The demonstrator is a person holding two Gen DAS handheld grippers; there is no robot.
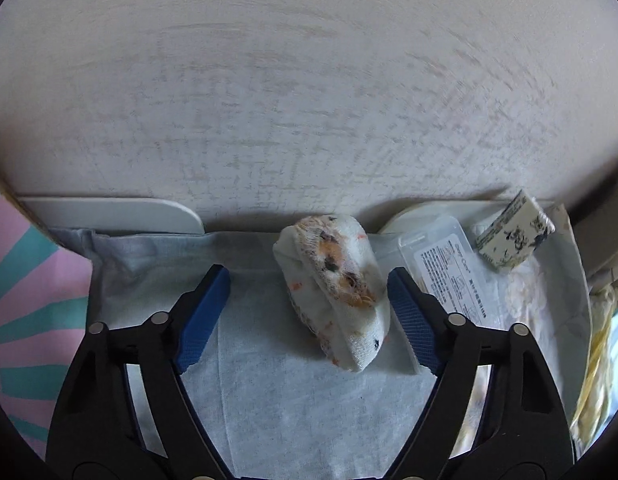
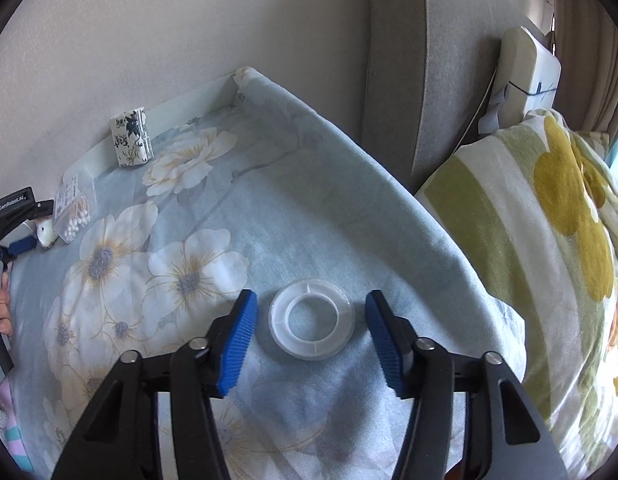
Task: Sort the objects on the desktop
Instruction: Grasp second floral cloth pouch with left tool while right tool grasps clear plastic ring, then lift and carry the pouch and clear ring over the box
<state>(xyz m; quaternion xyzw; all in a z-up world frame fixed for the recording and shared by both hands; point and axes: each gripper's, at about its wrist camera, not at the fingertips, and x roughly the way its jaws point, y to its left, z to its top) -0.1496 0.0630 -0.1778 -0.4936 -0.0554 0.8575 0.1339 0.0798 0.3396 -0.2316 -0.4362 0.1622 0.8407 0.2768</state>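
Observation:
A rolled white sock with orange and black marks (image 1: 333,292) lies on the light blue cloth between the open fingers of my left gripper (image 1: 309,276), nearer the right finger (image 1: 409,312). A clear roll of tape (image 2: 312,317) lies flat on the flowered cloth between the open fingers of my right gripper (image 2: 311,302), touching neither. The left gripper also shows at the far left of the right wrist view (image 2: 13,220), with a bit of the sock (image 2: 45,234) beside it.
A clear box of cotton swabs (image 1: 449,268) (image 2: 71,212) lies right of the sock. A small printed box (image 1: 515,232) (image 2: 131,142) stands by the wall. A flowered quilt (image 2: 549,240) and grey headboard (image 2: 421,60) lie right. White boards (image 1: 109,216) line the wall.

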